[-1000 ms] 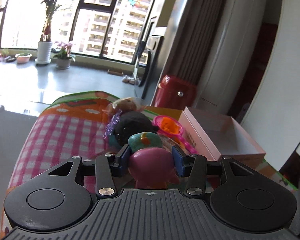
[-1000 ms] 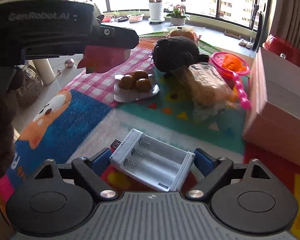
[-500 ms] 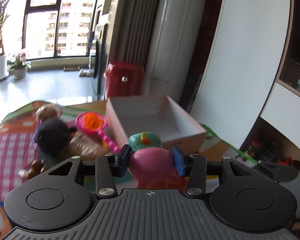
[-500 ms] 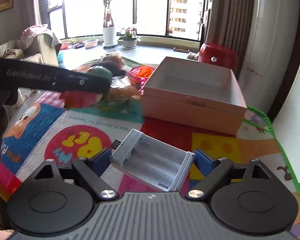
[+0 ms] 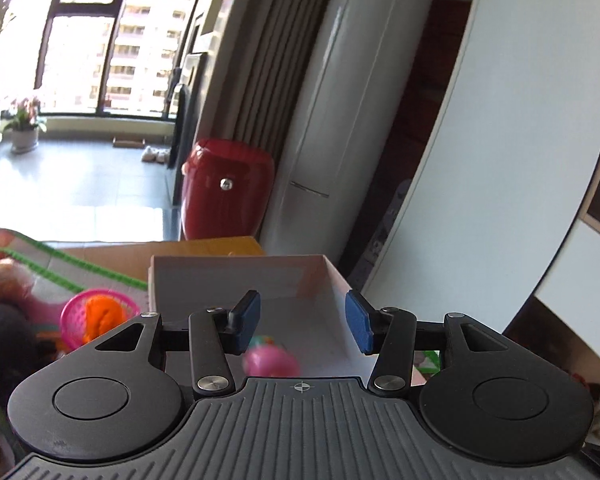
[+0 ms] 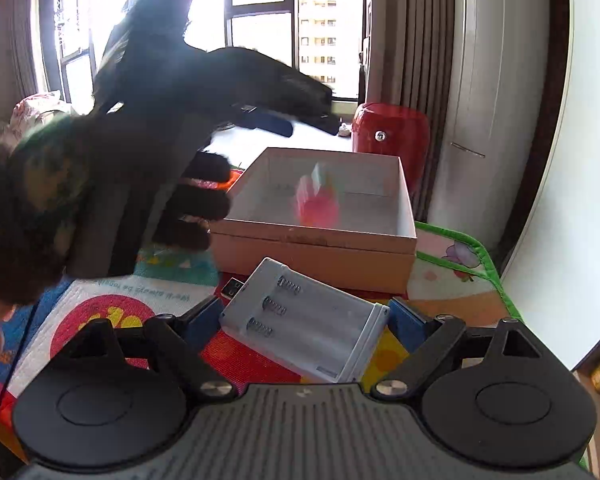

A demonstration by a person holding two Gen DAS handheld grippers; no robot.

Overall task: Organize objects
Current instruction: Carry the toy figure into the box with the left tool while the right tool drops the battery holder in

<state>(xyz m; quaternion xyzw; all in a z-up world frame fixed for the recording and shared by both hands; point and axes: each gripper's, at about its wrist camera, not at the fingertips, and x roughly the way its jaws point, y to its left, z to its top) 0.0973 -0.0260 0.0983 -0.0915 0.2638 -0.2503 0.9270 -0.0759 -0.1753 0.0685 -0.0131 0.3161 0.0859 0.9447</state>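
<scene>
My left gripper (image 5: 302,322) hangs open over the open cardboard box (image 5: 236,280). Below its blue pads, a blurred pink toy (image 5: 272,362) sits free inside the box. The right wrist view shows the same pink toy (image 6: 318,204) as a blur in mid-air within the box (image 6: 312,236), with the left gripper (image 6: 300,120) and a gloved hand (image 6: 100,200) above and to the left. My right gripper (image 6: 306,318) is shut on a white battery charger (image 6: 304,328), held just in front of the box's near wall.
A red round container (image 5: 226,188) stands behind the box near the curtain. Left of the box lie a pink sieve with an orange piece (image 5: 96,316) and a black plush (image 5: 4,340) on the colourful play mat (image 6: 456,264). A white cabinet wall rises on the right.
My left gripper swung right from the toy pile to over the box and let go of the pink toy, which dropped in. My right gripper came closer to the box with the charger.
</scene>
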